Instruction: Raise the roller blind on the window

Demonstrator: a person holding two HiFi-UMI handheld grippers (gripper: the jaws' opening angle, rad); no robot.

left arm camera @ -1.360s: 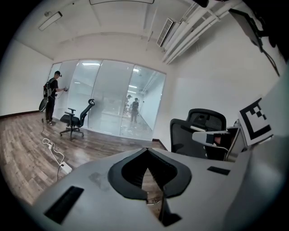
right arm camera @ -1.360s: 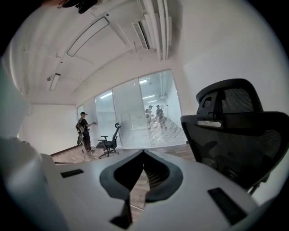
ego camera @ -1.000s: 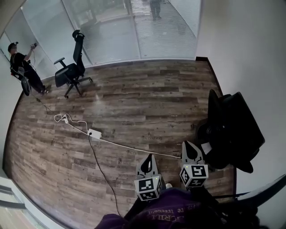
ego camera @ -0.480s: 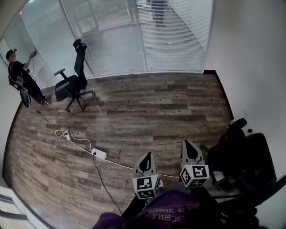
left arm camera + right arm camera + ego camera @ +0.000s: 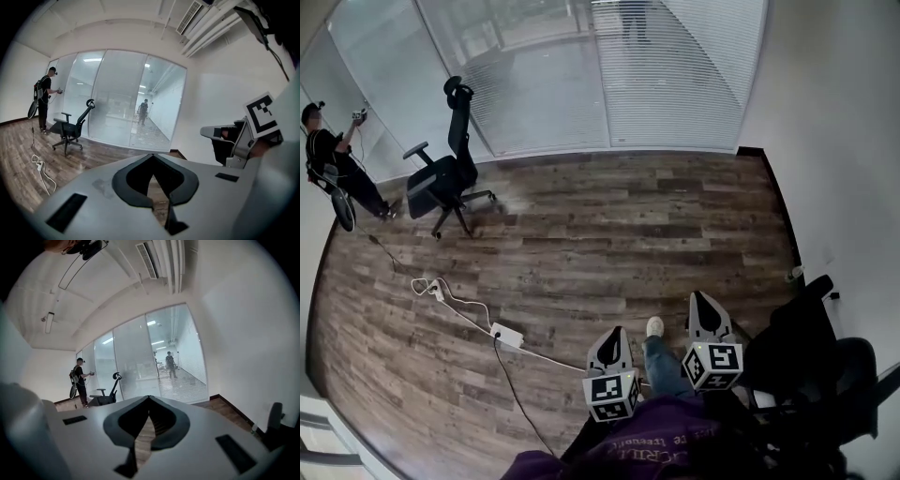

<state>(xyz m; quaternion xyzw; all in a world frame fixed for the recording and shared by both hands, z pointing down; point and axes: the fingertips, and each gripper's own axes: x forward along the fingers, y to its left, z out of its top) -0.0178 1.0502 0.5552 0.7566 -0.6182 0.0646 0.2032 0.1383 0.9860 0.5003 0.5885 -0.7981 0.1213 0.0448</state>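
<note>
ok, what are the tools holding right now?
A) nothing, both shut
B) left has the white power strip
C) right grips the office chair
A: the left tool and right tool each show jaw tips together with nothing between them; the white power strip and office chair sit well away from both.

Light is coming mainly through the glass wall (image 5: 544, 84) at the top of the head view, which is reading bright and slightly washed out. The wood floor (image 5: 581, 253) is catching a pale sheen just below it, left of centre. The black chair (image 5: 811, 361) at lower right is sinking into near-solid shadow. Straight lines are bowing strongly toward every edge. In both gripper views black vignetting is filling the corners. Bright lamp spots (image 5: 151, 323) are glaring in the panes. Left claw (image 5: 152, 157) and right claw (image 5: 149, 398), close to the lens, are rendering soft and evenly lit.
</note>
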